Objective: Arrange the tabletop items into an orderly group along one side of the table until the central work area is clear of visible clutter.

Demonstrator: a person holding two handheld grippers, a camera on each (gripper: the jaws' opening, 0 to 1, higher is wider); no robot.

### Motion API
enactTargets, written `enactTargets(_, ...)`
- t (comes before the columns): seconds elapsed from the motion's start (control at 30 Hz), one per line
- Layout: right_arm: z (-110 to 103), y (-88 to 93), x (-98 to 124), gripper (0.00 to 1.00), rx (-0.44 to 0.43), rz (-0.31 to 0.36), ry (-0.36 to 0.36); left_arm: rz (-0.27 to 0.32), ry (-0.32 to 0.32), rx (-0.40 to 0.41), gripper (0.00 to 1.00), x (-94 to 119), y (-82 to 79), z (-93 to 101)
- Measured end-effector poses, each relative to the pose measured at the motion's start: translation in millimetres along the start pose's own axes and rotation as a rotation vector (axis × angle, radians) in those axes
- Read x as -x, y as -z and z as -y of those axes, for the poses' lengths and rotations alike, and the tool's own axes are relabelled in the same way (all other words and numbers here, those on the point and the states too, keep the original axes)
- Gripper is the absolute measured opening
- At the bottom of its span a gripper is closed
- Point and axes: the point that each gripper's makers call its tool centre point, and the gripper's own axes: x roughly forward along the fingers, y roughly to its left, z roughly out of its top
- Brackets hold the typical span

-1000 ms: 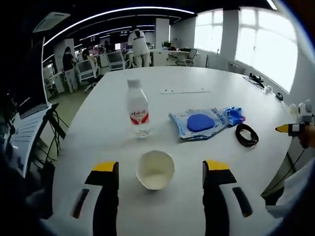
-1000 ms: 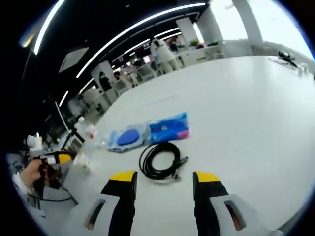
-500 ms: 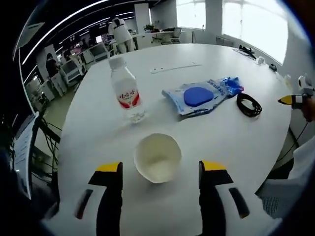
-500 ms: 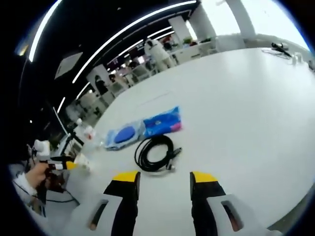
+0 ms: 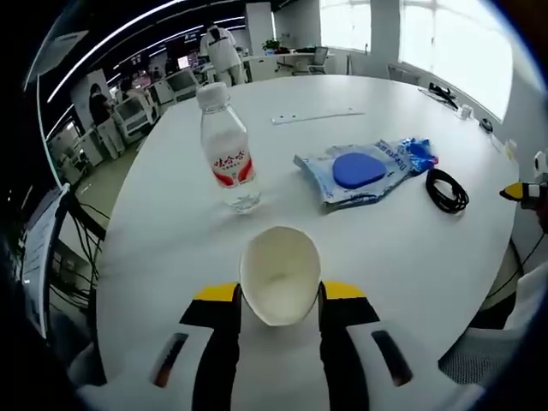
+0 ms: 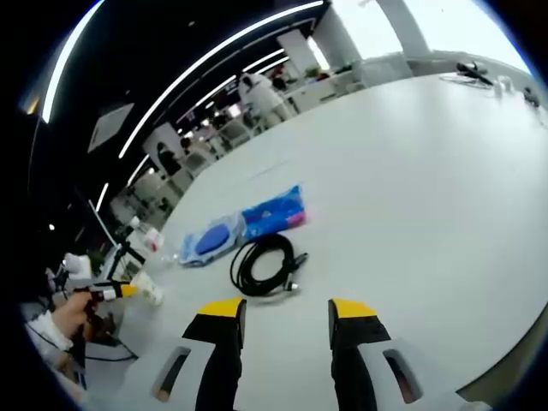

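A white paper cup (image 5: 280, 272) stands on the white table (image 5: 171, 257) between the jaws of my left gripper (image 5: 280, 297), which press its sides. Behind it stands a clear water bottle (image 5: 227, 154) with a red label. A blue wipes pack (image 5: 364, 169) and a coiled black cable (image 5: 447, 189) lie to the right. In the right gripper view, my right gripper (image 6: 287, 310) hovers open just short of the cable (image 6: 264, 261), with the blue pack (image 6: 244, 229) beyond it. The bottle (image 6: 145, 240), the cup (image 6: 149, 289) and the left gripper (image 6: 107, 292) sit at far left.
A thin white strip (image 5: 312, 116) lies further back on the table. Small items (image 5: 445, 90) rest near the far right edge. Cables and a stand (image 5: 43, 248) hang off the left side. Chairs, desks and people stand beyond the table.
The left jaws have closed inward from wide apart onto the cup's sides, and that camera moved nearer the cup. The right gripper stays open over the cable.
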Motion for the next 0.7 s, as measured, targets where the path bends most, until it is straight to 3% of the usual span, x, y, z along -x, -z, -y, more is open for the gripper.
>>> enactTargets(0.27, -19, -1.4, -7, 0.39, 0.041, -0.011, -0.043, 0.061, 0.021, 0.028, 0.33, 10, -13.0, 8.9)
enactTargets(0.4, -50, -9.0, -10, 0.42, 0.217, -0.022, -0.121, 0.098, 0.079, -0.01, 0.33, 21, -24.4, 34.1)
enactTargets(0.5, -91, -6.9, -16, 0.44, 0.379, -0.058, -0.225, 0.123, 0.106, -0.024, 0.33, 30, -32.1, 53.6)
enactTargets(0.6, -125, 1.0, -22, 0.49, 0.533, -0.087, -0.312, 0.162, 0.157, 0.014, 0.33, 37, -42.4, 72.6)
enactTargets(0.7, -169, 21.1, -34, 0.53, 0.722, -0.136, -0.426, 0.194, 0.195, 0.014, 0.33, 48, -54.3, 92.3)
